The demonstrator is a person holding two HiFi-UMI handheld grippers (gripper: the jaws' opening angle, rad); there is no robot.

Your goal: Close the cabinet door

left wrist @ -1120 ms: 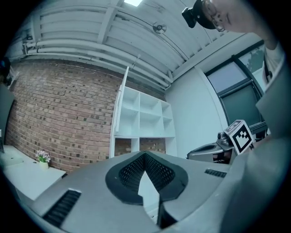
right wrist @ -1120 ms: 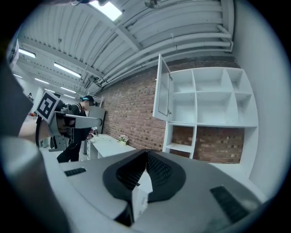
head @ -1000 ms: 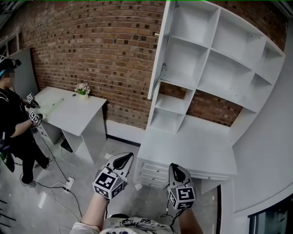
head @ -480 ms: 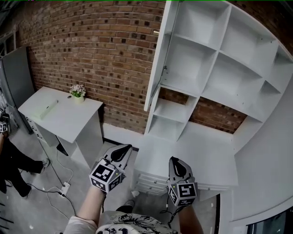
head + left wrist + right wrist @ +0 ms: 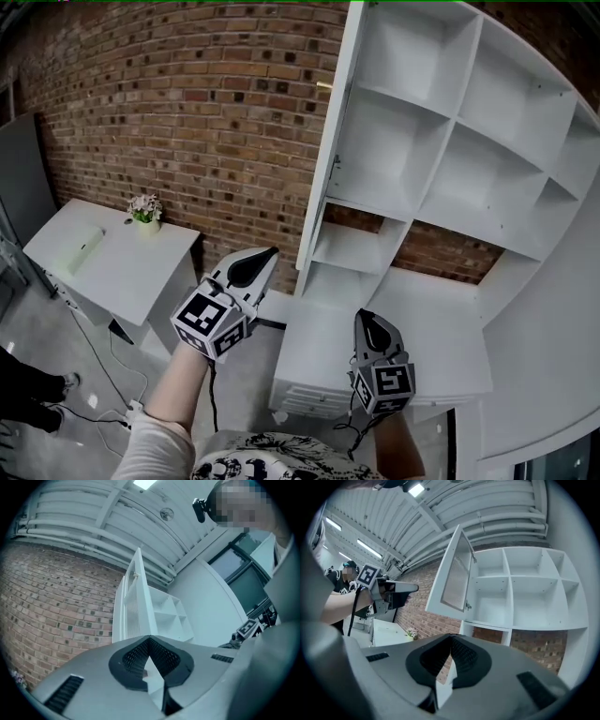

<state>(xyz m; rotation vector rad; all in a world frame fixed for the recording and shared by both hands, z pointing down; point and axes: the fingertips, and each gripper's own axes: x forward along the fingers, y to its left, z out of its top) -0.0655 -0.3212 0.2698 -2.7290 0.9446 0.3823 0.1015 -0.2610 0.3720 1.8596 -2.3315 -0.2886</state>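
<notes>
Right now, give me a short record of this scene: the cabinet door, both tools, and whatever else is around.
cabinet door: open, swung out at the left side of the shelf unit
shelf unit: white, visible compartments bare, against a brick wall
left tool: raised, left of the door, not touching it; jaws together, nothing held
right tool: lower, over the white desk; jaws together, nothing held
side table: far left, small flower pot on it
task status: door not yet closed
</notes>
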